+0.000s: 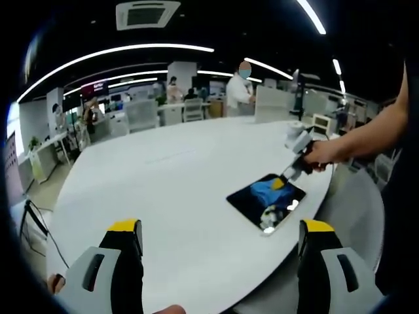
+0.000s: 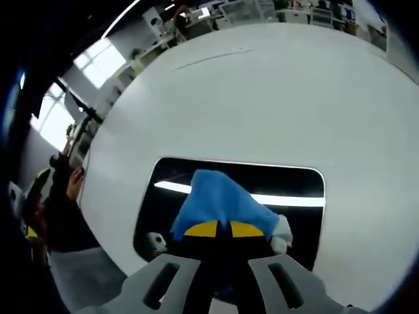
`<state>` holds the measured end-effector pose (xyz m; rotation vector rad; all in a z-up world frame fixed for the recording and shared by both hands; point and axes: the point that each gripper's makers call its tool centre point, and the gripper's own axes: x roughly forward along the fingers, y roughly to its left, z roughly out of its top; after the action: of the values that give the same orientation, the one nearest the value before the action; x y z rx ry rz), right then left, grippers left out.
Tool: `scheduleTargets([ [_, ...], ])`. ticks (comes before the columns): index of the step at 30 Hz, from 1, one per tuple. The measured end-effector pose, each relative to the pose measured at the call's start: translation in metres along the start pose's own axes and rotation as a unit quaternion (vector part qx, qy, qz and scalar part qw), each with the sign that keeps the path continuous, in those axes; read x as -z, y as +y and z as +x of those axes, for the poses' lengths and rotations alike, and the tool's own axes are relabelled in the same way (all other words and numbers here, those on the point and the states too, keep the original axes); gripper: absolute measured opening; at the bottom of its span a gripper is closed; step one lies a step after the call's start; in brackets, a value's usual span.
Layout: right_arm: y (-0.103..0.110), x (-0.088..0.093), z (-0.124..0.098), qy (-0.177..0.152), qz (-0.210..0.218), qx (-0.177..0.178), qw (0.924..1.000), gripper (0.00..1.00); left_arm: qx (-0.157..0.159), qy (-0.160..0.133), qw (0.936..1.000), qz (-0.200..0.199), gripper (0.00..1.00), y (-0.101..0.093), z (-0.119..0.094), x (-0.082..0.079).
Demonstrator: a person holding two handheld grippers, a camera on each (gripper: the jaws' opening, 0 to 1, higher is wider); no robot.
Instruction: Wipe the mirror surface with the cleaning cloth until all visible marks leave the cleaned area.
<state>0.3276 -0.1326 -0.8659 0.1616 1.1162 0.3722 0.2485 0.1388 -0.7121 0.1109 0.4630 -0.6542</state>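
Note:
A dark rectangular mirror [image 1: 252,201] lies flat near the right edge of the white table [image 1: 170,190]. A blue cloth [image 1: 268,191] rests on it, pressed by my right gripper [image 1: 280,184], held in a person's hand. In the right gripper view the mirror [image 2: 294,186] reflects ceiling lights, and the blue cloth [image 2: 216,203] sits bunched in its middle with my right gripper [image 2: 224,229] shut on it, yellow tips together. My left gripper [image 1: 219,232] hovers open above the table's near edge, well short of the mirror, nothing between its fingers.
The white table [image 2: 262,91] stretches wide beyond the mirror. Desks, chairs and people stand in the office at the back [image 1: 196,98]. A person's arm [image 1: 366,134] reaches in from the right. A tripod leg [image 1: 36,222] stands on the floor at left.

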Motion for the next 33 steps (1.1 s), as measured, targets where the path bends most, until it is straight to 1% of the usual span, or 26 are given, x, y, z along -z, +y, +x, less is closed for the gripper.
scheduleTargets([
  [12, -0.024, 0.003, -0.01, -0.003, -0.001, 0.006, 1.0, 0.0, -0.001, -0.004, 1.0, -0.007, 1.0, -0.002, 0.001, 0.003],
  [19, -0.04, 0.004, -0.017, -0.004, 0.01, 0.013, 0.9999, 0.0, -0.002, -0.003, 1.0, -0.008, 1.0, -0.002, 0.0, 0.005],
  [25, -0.049, 0.007, -0.022, -0.005, 0.013, 0.019, 0.9997, 0.0, -0.003, -0.004, 0.9999, -0.009, 1.0, -0.001, 0.001, 0.004],
  [33, -0.061, 0.009, -0.027, -0.001, 0.011, 0.03, 0.9995, 0.0, 0.001, -0.001, 1.0, -0.007, 1.0, -0.005, 0.003, 0.006],
])
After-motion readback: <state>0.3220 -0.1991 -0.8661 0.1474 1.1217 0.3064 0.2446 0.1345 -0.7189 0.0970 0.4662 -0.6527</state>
